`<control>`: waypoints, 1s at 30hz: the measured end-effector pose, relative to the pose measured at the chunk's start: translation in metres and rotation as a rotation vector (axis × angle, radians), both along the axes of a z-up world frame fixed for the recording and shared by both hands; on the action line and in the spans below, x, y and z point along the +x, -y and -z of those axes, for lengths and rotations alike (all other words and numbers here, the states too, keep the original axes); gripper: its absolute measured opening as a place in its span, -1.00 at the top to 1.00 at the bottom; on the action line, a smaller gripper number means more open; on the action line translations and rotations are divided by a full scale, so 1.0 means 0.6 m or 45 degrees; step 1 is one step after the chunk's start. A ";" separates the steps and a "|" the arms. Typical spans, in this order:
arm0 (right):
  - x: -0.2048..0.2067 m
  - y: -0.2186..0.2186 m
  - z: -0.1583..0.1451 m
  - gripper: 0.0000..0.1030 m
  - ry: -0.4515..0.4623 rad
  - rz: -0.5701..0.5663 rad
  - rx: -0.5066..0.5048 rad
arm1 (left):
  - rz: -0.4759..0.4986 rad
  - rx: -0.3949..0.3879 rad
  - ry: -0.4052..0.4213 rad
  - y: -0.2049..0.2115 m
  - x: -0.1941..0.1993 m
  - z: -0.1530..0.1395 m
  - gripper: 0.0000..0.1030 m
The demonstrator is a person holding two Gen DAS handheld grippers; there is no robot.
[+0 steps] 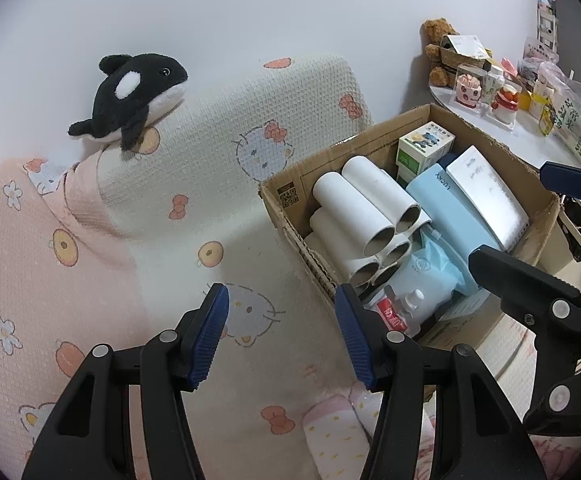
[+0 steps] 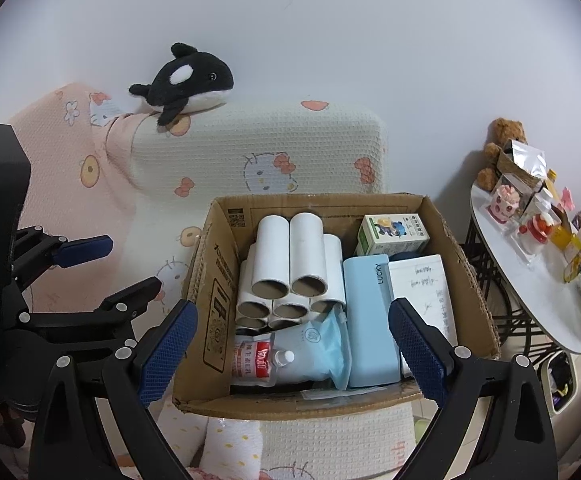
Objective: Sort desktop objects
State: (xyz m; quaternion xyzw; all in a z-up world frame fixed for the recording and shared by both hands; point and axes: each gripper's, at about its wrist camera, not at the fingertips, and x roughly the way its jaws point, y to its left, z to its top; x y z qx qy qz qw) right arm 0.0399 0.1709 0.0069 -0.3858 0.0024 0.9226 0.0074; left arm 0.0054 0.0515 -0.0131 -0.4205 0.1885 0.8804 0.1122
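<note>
An open cardboard box (image 2: 204,276) stands on a cloth-covered sofa (image 1: 218,128). It holds several white paper tubes (image 2: 286,256), a light blue case marked LUCKY (image 2: 368,320), a white notebook (image 2: 422,284), a small green-and-white carton (image 2: 394,234), a blue wipes pack (image 2: 314,350) and a red-labelled pouch (image 2: 254,360). The box also shows in the left wrist view (image 1: 286,196). My left gripper (image 1: 280,334) is open and empty, left of the box above the sofa seat. My right gripper (image 2: 292,356) is open and empty, its fingers spread across the box's near side.
A black-and-white orca plush (image 1: 134,96) lies on the sofa back against the white wall. A small white round table (image 2: 522,280) at the right carries a brown teddy bear (image 2: 498,152), boxed figurines, bottles and bags. A bin (image 2: 562,376) stands under it.
</note>
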 end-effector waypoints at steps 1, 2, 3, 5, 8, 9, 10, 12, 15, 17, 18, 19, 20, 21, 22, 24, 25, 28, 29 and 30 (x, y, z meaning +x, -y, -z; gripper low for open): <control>0.000 0.000 0.000 -0.85 0.002 -0.001 -0.003 | 0.000 -0.003 0.002 0.000 0.000 0.001 -0.16; 0.000 0.000 0.000 -0.85 0.003 -0.001 -0.004 | -0.001 -0.006 0.002 -0.001 0.000 0.001 -0.16; 0.000 -0.001 0.000 -0.85 0.004 -0.001 -0.005 | -0.001 -0.007 0.000 -0.002 0.000 0.001 -0.16; 0.000 -0.001 0.000 -0.86 0.002 -0.001 -0.005 | 0.000 -0.007 0.000 -0.001 0.000 0.001 -0.16; 0.000 -0.001 0.000 -0.86 0.003 -0.002 -0.006 | -0.001 -0.008 0.000 -0.001 0.000 0.000 -0.16; -0.001 -0.001 0.000 -0.86 0.004 -0.002 -0.006 | -0.001 -0.007 0.001 -0.001 0.000 0.000 -0.16; 0.000 -0.001 0.000 -0.86 0.004 -0.002 -0.005 | -0.001 -0.007 0.001 -0.002 0.000 0.000 -0.16; 0.000 -0.001 0.000 -0.86 0.004 -0.002 -0.007 | -0.001 -0.007 0.001 -0.002 0.001 0.000 -0.16; 0.000 -0.001 0.000 -0.86 0.004 0.000 -0.008 | -0.001 -0.008 0.000 -0.001 0.000 0.000 -0.16; 0.000 0.000 0.000 -0.86 0.006 -0.001 -0.010 | 0.000 -0.007 0.002 -0.001 0.000 0.000 -0.16; 0.000 0.000 0.001 -0.86 0.007 0.000 -0.011 | 0.001 -0.006 0.003 -0.001 -0.001 0.000 -0.16; 0.001 0.000 0.001 -0.86 0.007 0.001 -0.012 | 0.002 -0.003 0.005 -0.001 -0.001 0.000 -0.16; 0.001 0.001 0.001 -0.86 0.007 0.001 -0.012 | 0.002 -0.001 0.006 0.000 -0.001 0.000 -0.16; 0.000 0.000 0.001 -0.86 0.007 0.001 -0.012 | 0.002 -0.001 0.004 0.000 0.000 -0.001 -0.16; 0.000 0.000 0.001 -0.86 0.008 0.001 -0.013 | 0.002 -0.003 0.000 0.000 0.001 -0.002 -0.16; 0.000 0.000 0.000 -0.86 0.006 0.001 -0.011 | 0.003 -0.005 -0.004 0.000 0.002 -0.002 -0.16; 0.000 -0.001 0.000 -0.86 0.007 0.000 -0.012 | 0.003 -0.003 -0.004 0.000 0.002 -0.002 -0.16; 0.000 -0.001 0.001 -0.86 0.008 0.000 -0.012 | 0.004 -0.005 -0.002 0.001 0.001 -0.001 -0.16; 0.000 0.000 0.001 -0.86 0.008 0.000 -0.013 | 0.004 -0.004 -0.002 0.001 0.001 -0.001 -0.16; 0.001 0.000 0.001 -0.86 0.008 0.001 -0.013 | 0.004 -0.003 -0.003 0.001 0.001 -0.001 -0.16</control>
